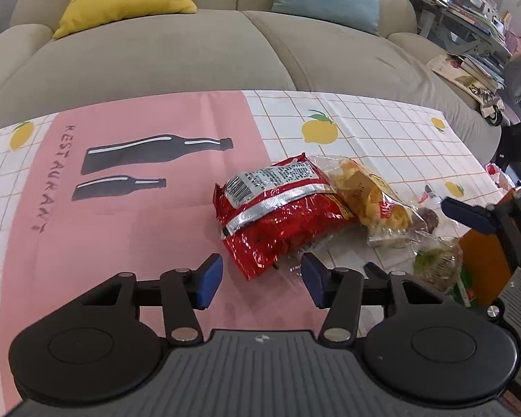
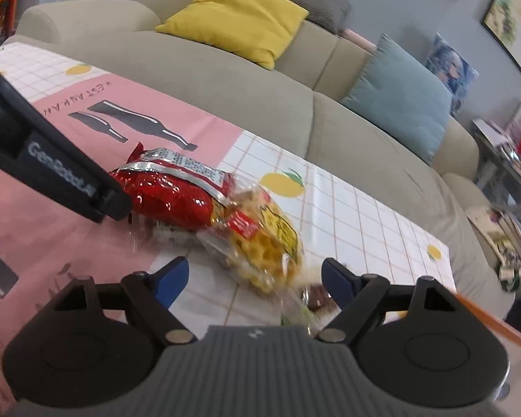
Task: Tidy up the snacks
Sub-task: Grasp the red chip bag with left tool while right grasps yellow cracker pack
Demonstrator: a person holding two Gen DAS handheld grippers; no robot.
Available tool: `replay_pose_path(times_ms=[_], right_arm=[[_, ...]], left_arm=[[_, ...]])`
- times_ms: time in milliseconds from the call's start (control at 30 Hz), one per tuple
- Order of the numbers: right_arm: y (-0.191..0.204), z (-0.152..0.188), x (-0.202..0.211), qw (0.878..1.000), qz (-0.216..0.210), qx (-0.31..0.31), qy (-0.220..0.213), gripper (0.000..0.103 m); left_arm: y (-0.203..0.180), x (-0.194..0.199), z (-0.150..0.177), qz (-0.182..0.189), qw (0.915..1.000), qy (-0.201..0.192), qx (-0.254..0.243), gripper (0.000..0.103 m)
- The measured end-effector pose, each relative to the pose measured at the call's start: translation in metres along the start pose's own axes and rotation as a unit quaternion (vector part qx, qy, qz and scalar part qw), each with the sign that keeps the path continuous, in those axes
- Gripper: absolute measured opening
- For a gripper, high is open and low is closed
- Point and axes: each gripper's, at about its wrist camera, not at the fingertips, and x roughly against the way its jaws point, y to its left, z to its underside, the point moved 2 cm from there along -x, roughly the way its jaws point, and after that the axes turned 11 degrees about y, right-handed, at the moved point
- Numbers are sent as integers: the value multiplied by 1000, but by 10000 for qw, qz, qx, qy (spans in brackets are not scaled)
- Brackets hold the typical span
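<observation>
A red foil snack bag (image 1: 278, 219) lies on the tablecloth, overlapping a clear bag of yellow snacks (image 1: 371, 198) to its right. My left gripper (image 1: 262, 278) stands open just above the cloth, and the red bag's near corner reaches in between its blue pads without touching them. In the right wrist view, my right gripper (image 2: 255, 271) is open, with the near end of the yellow snack bag (image 2: 267, 239) between its fingers and the red bag (image 2: 170, 194) beyond to the left. A dark brown snack (image 2: 317, 295) and a green packet (image 1: 437, 264) lie beside the right finger.
The pink and white lemon-print tablecloth (image 1: 121, 243) covers a low table in front of a beige sofa (image 1: 191, 59) with yellow and blue cushions. An orange container (image 1: 482, 267) stands at the table's right. A cluttered shelf (image 1: 469, 17) is at the far right.
</observation>
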Motion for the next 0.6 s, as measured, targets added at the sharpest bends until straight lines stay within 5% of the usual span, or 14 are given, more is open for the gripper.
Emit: replay_pose_path(times_ms=[167, 300, 600], right_arm=[[8, -6, -14, 9993, 77, 371, -32, 72], [15, -6, -20, 9984, 153, 552, -17, 51], [7, 2, -6, 9995, -277, 86, 85, 20]], left_arm=[[2, -14, -8, -41, 9999, 111, -4, 41], [3, -15, -9, 100, 9999, 53, 99, 32], [0, -1, 5, 202, 9991, 156, 326, 14]])
